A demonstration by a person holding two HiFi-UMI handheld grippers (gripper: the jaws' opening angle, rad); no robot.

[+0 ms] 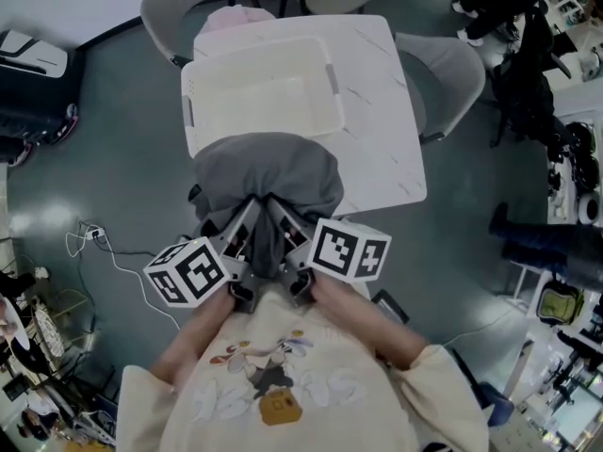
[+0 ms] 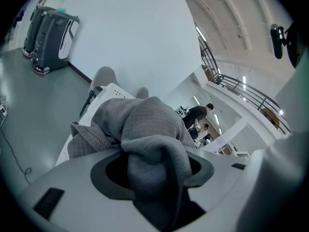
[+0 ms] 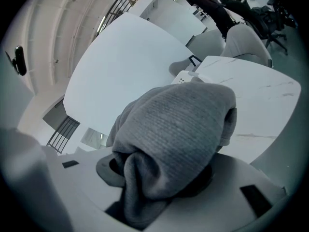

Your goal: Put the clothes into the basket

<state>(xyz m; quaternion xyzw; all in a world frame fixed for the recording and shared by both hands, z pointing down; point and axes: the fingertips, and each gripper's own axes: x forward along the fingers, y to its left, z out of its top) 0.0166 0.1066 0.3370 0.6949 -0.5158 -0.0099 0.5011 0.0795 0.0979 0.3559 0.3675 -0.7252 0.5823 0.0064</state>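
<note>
A grey knitted garment (image 1: 268,172) hangs bunched over the near edge of the white table, just short of the empty cream basket (image 1: 259,92). My left gripper (image 1: 247,217) is shut on a fold of the grey garment (image 2: 154,153), which fills its jaws. My right gripper (image 1: 280,215) is shut on another fold of the same garment (image 3: 169,144). Both grippers sit close together below the cloth, angled up toward it. The garment hides the fingertips in every view.
The white marble-patterned table (image 1: 377,111) carries the basket. Grey chairs (image 1: 448,69) stand around it, one (image 1: 179,3) at the far left. A dark machine (image 1: 33,92) stands on the floor at left, and cables (image 1: 89,238) lie near my left side.
</note>
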